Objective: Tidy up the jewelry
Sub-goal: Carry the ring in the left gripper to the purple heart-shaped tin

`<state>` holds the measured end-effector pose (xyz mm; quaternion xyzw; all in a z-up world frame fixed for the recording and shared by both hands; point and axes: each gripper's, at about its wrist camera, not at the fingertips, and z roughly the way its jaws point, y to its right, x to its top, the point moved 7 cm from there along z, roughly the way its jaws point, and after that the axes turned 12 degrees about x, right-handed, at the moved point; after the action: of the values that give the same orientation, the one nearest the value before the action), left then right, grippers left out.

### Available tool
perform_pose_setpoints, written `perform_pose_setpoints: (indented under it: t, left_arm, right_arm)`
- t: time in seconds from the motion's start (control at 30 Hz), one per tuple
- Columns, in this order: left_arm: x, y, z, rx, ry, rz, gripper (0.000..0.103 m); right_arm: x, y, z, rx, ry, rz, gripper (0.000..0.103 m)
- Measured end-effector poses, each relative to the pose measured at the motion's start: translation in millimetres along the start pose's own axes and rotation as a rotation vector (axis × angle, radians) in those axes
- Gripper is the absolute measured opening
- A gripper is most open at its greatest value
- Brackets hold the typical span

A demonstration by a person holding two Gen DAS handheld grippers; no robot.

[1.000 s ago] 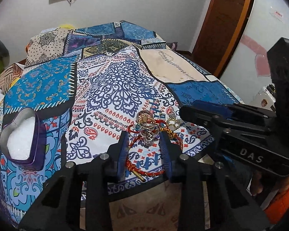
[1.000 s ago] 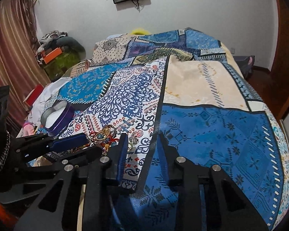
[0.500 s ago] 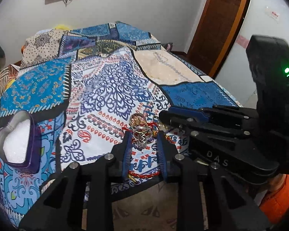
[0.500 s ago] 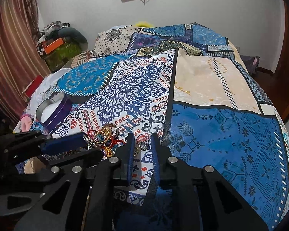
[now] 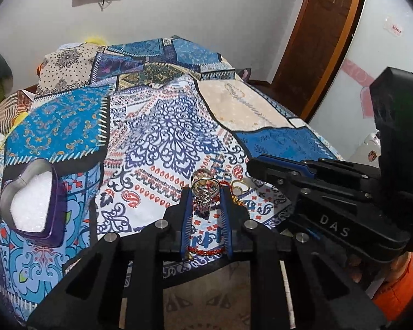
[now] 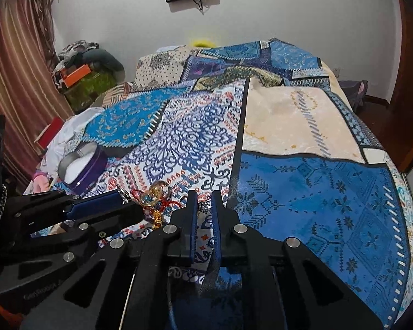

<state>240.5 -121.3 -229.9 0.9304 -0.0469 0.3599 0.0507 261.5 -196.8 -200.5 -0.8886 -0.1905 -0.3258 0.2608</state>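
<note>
A small heap of jewelry lies near the front edge of the patterned bedspread: a silver filigree earring [image 5: 205, 195], gold rings [image 5: 239, 187] and a red cord bracelet [image 5: 206, 250]. My left gripper [image 5: 205, 200] has its jaws close around the silver earring, touching it. My right gripper [image 6: 204, 206] is nearly shut around a small silver piece [image 6: 203, 206] beside the heap [image 6: 154, 195]. A purple heart-shaped box [image 5: 33, 200] with white foam stands open at the left, also in the right wrist view [image 6: 81, 165].
The bedspread [image 6: 303, 181] covers the whole bed. A brown door [image 5: 322, 35] stands at the right. Clutter [image 6: 82, 68] and a striped curtain [image 6: 13, 82] lie left of the bed. Each gripper's body crowds the other's view.
Both grippers moved forward onto the jewelry heap and narrowed their jaws. The left closed in on the silver earring; the right closed to a thin gap around a small piece.
</note>
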Motion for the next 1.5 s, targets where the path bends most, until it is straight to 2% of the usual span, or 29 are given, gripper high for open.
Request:
perform_pose_setpoints:
  t: [0.47,0.7,1.1,1.5]
  left_arm:
    - [14.1,-13.3,-46.1,0.012,0.099,-0.027,0.019]
    - [22.2,-44.6,-76.2,0.057,0.166,-0.062,0.019]
    - [18.9,-121.2,-115.7,0.164,0.235,-0.149,0.019]
    - [6.6,-178.0,-112.4,0.235,0.224,-0.211,0.019]
  right_arm:
    - [25.3,-31.3,-35.4,-0.018,0.089,-0.046,0.009]
    - [36.8,-60.3,-38.6,0.000,0.124,-0.079,0.009]
    - [56.5,-129.3,-14.9,0.089,0.141,-0.168,0.009]
    - [68.3,-176.1,27.3,0.165,0.111,-0.236,0.009]
